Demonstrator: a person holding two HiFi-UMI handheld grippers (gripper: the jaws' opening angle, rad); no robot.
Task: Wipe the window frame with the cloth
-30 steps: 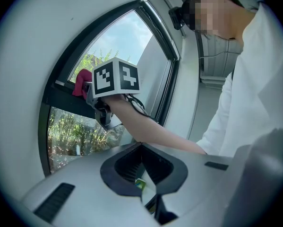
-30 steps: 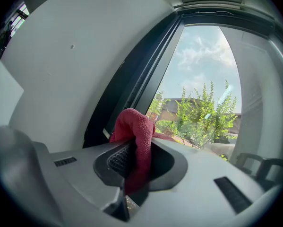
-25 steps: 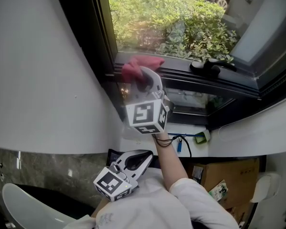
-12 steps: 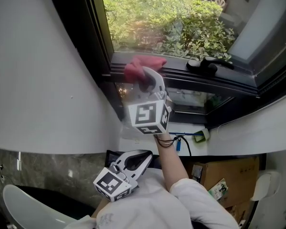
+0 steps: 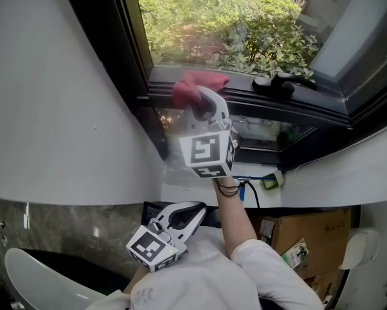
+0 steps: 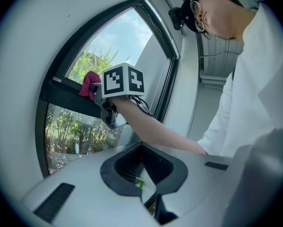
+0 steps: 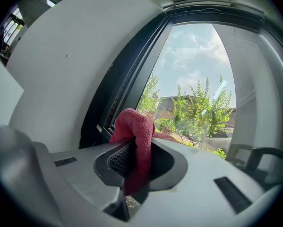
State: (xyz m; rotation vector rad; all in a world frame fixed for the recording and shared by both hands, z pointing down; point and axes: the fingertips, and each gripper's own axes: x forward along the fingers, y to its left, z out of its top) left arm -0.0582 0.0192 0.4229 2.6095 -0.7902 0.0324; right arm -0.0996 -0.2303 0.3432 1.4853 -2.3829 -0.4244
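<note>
A red cloth [image 5: 194, 86] rests bunched on the dark window frame [image 5: 264, 103] near its left end. My right gripper [image 5: 205, 108] is shut on the cloth and presses it against the frame's horizontal bar. In the right gripper view the cloth [image 7: 137, 129] hangs between the dark pads [image 7: 118, 159] of the right gripper [image 7: 137, 163]. My left gripper [image 5: 180, 217] is held low by the person's body with nothing between its jaws. In the left gripper view the left gripper [image 6: 142, 170] looks shut, and the cloth [image 6: 88, 83] shows beyond the right gripper's marker cube [image 6: 123, 81].
A black window handle [image 5: 285, 82] sits on the frame to the cloth's right. A white wall [image 5: 64, 108] curves in on the left. Below the sill lie a cable and a small green item [image 5: 271, 183]. A cardboard box [image 5: 303, 234] stands on the floor.
My right gripper has slid the cloth a little to the right along the frame. The left gripper has stayed where it was.
</note>
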